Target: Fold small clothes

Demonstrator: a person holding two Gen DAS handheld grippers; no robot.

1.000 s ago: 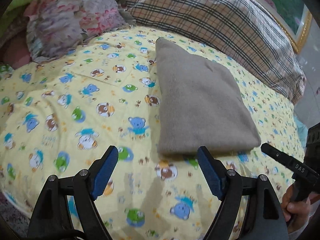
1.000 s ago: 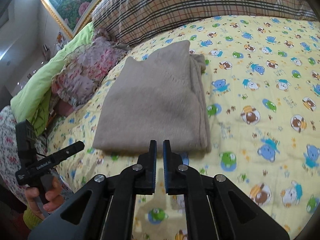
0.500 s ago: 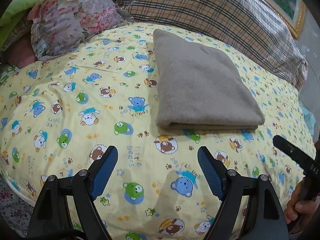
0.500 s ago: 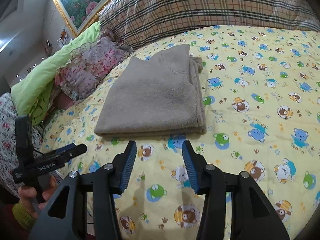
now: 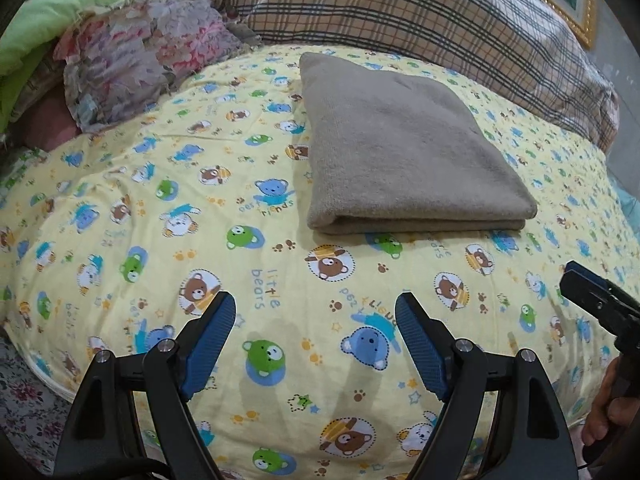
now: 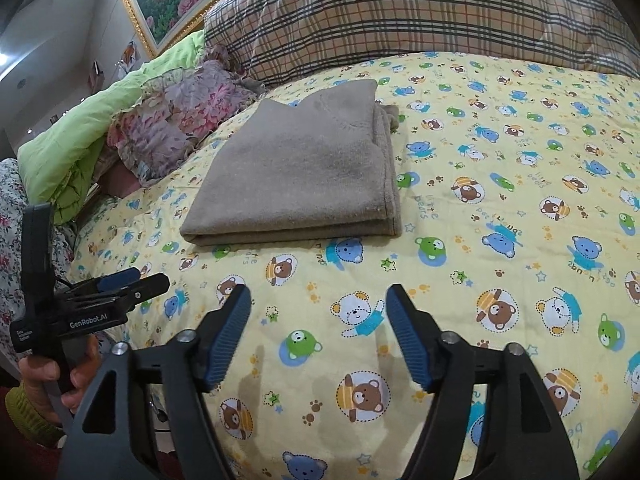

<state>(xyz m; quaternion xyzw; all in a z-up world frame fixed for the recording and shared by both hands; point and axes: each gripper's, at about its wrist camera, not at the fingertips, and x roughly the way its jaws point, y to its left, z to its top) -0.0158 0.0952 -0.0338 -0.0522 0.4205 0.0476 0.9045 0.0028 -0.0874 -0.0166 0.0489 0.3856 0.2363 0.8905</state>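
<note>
Now the biggest thing I see is the bed [image 5: 120, 184] with its yellow bear sheet. A big checked pillow [image 5: 420, 12] lies along its far edge, and a flowery cushion [image 5: 132, 52] sits by the far left corner. The brown top [image 5: 400, 152] lies in the middle of the bed, nearer the far edge, folded flat into a neat thick pad. My left gripper [image 5: 316, 340] hangs over the near edge with its jaws wide apart and nothing in them. My right gripper [image 6: 318, 328] is just beside it; its jaws have just been opening and are wide apart now, with nothing between them. I think this fold is done and I am letting go. Next I need to find another small piece of clothing, but I see none here.
</note>
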